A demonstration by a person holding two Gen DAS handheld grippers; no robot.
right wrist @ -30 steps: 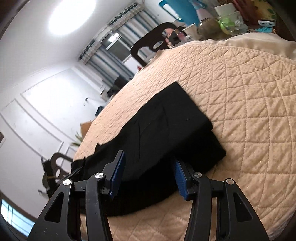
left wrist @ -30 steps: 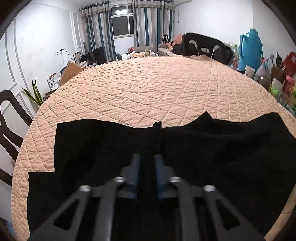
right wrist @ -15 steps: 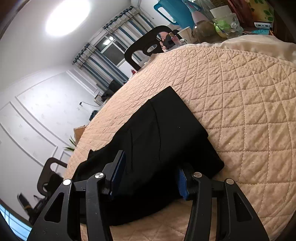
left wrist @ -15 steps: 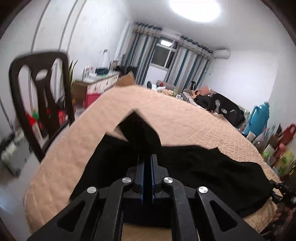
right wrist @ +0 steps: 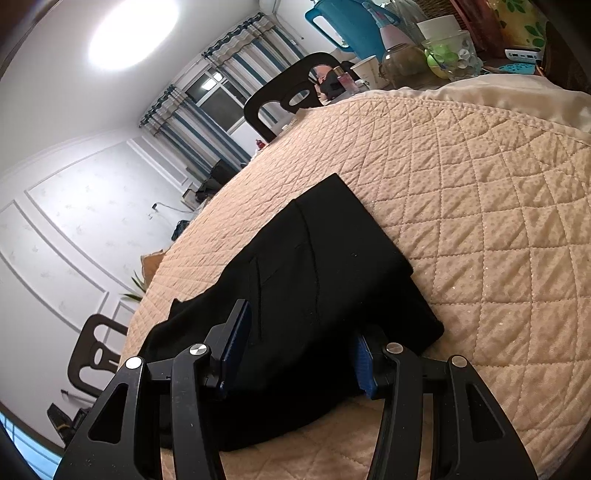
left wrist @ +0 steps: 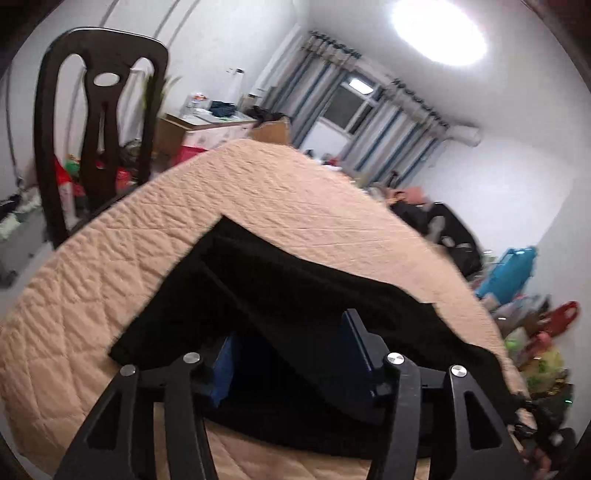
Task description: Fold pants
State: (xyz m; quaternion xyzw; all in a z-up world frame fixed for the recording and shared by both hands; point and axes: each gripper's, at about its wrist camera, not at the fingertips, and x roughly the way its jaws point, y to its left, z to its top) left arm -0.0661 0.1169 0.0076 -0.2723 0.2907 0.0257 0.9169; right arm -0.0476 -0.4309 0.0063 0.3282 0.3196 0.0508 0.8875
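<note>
Looking through the left wrist camera first, I see my left gripper (left wrist: 291,354) with its jaws opening, the blue pads parting over a fold of the black pants (left wrist: 295,295). Dark cloth lies between the pads and drapes over the right one, but neither pad seems to press on it now. The pants lie doubled along the near edge of the quilted table cover (left wrist: 258,195), running off to the right, with a dark chair (left wrist: 99,122) standing past the table's left edge. To do this release well, I judge that I should let the jaws finish spreading before I draw back, and pull out straight along the fingers, so the pad under the drape does not drag the upper layer off its edge.

Turning to the right wrist camera, my right gripper (right wrist: 299,350) stands spread wide, its pads on either side of the near end of the pants (right wrist: 314,266). Whether the pads touch the cloth I cannot tell; they do not pinch it. From here the garment shows as a neat doubled band lying diagonally on the table cover (right wrist: 480,206), its far corner square and its layers roughly matched. A blue jug (right wrist: 343,26) and glassware crowd the far rim, well apart from the cloth. I would keep this gripper quiet as an anchor while the left one clears.
</note>
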